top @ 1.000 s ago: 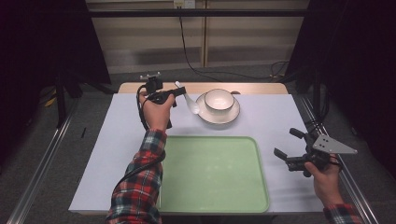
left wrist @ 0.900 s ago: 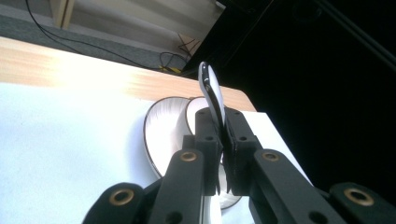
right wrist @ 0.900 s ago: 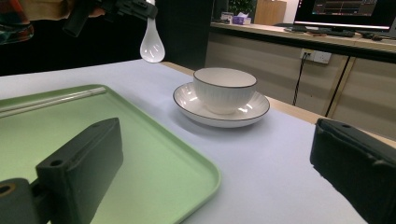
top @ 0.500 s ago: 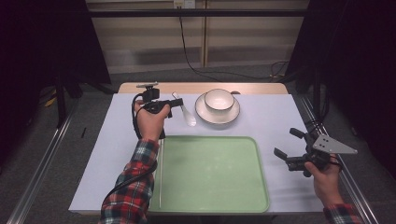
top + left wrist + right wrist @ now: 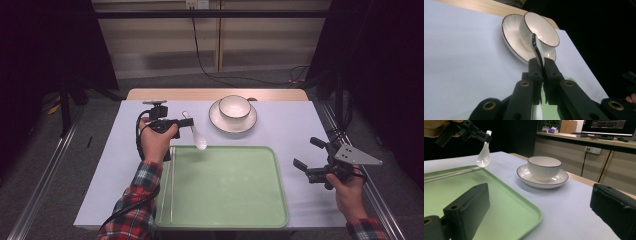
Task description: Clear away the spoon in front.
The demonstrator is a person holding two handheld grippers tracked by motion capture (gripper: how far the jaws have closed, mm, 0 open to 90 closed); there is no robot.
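Note:
My left gripper (image 5: 182,122) is shut on the handle of a white ceramic spoon (image 5: 196,135), whose bowl end hangs down over the far left corner of the green tray (image 5: 225,185). Between its own pressed jaws (image 5: 543,63) the spoon handle (image 5: 536,47) stands edge-on. The right gripper view has the spoon (image 5: 483,157) dangling from that gripper (image 5: 480,135). A white bowl (image 5: 235,106) sits on its saucer (image 5: 220,120) behind the tray. To the right of the tray, my right gripper (image 5: 307,152) is held open and empty, its jaws (image 5: 539,215) wide apart.
A pair of chopsticks (image 5: 170,185) lies along the tray's left side. A pale sheet (image 5: 300,125) covers the table, with the wooden edge (image 5: 210,94) at the back. Metal rails (image 5: 45,185) run along both sides.
My left hand has carried the spoon from beside the saucer toward me and lower, to the tray's far left corner. The right hand has stayed put.

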